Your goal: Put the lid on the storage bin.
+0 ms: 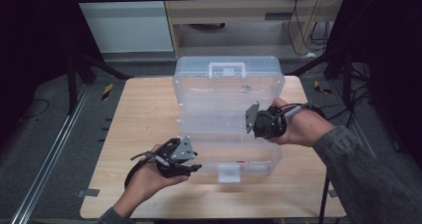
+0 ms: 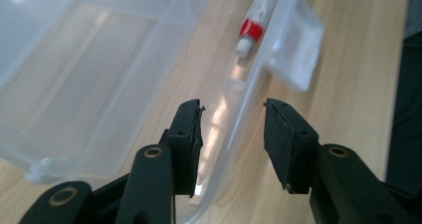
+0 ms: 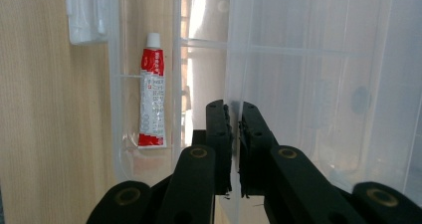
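Clear plastic organiser case [image 1: 226, 92] open at table [image 1: 139, 114] centre, right gripper [image 3: 235, 115] clamped on an inner tray wall [image 3: 229, 59], left gripper [image 2: 233, 119] jaws parted astride the front rim [image 2: 239, 129], gripping nothing, red-and-white tube [image 3: 152, 97] lying in the front compartment.

1. The clear, colourless plastic compartment box [image 1: 226, 87], centre of the high view, is see-through with milky-white latches.
2. The small glue tube [image 3: 152, 97], left of centre in the right gripper view, is white with red bands, grey print and a white cap.
3. The light wooden table [image 1: 139, 124] shows pale tan grain.
4. The left gripper [image 2: 233, 129] and the right gripper [image 3: 234, 114] are matte black with brass-coloured rivets.
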The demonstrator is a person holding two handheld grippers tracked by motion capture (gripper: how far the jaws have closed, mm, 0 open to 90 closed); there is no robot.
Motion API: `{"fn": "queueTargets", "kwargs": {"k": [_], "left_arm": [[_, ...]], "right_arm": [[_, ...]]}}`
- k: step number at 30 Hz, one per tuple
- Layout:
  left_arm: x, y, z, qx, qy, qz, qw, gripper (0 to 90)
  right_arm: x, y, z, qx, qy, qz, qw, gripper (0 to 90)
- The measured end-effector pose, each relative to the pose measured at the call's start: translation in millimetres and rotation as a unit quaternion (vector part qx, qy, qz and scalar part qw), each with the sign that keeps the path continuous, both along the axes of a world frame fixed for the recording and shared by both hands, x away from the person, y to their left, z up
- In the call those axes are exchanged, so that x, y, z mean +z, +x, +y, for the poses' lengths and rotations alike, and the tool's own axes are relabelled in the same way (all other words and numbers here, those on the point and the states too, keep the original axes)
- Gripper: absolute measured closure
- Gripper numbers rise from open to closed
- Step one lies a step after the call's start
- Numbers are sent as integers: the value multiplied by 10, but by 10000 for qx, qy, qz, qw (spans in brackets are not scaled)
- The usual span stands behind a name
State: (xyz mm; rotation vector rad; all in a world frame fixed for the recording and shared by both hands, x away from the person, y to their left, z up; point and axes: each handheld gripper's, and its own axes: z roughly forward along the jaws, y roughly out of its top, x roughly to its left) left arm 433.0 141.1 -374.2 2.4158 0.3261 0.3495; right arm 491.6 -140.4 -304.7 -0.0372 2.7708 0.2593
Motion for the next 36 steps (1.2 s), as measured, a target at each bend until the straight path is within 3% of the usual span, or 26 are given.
{"fn": "queueTargets", "kwargs": {"k": [5, 11, 15, 17, 18, 20, 23, 24, 25, 26, 29, 32, 36], "left_arm": [[170, -7, 123, 78, -451, 155, 9988, 675], [323, 108, 269, 393, -648, 133, 9970, 805], [488, 192, 371, 626, -956, 115, 9934, 852], [570, 282, 426, 880, -1150, 71, 9894, 884], [570, 282, 426, 880, -1150, 71, 9894, 894], [614, 442, 500, 1209, -1207, 70, 9853, 897], [629, 542, 538, 1367, -1190, 111, 9834, 898], [664, 618, 576, 1473, -1311, 119, 9803, 898], [664, 618, 576, 1473, -1311, 119, 9803, 898], [690, 658, 591, 1513, -1428, 146, 9780, 898], [736, 719, 590, 1566, -1570, 160, 9750, 898], [759, 756, 574, 1572, -1577, 171, 9748, 898], [830, 859, 552, 1626, -1700, 231, 9717, 898]], "right_arm": [[-4, -5, -13, -3, 21, -11, 10000, 846], [-19, -21, -25, 7, 78, -37, 10000, 843], [-31, -40, -40, 13, 96, -66, 9999, 841], [-38, -43, -46, 14, 129, -62, 9999, 839], [-38, -43, -46, 14, 129, -62, 9999, 839], [-47, -56, -46, 29, 122, -81, 9999, 832], [-54, -67, -48, 41, 120, -96, 9999, 825], [-62, -78, -53, 41, 134, -104, 9998, 827], [-62, -78, -53, 41, 134, -104, 9998, 827], [-74, -77, -62, 56, 192, -108, 9997, 831], [-87, -79, -65, 59, 206, -89, 9997, 832], [-99, -90, -59, 79, 174, -90, 9998, 832], [-109, -107, -46, 79, 133, -119, 9998, 827]]}}
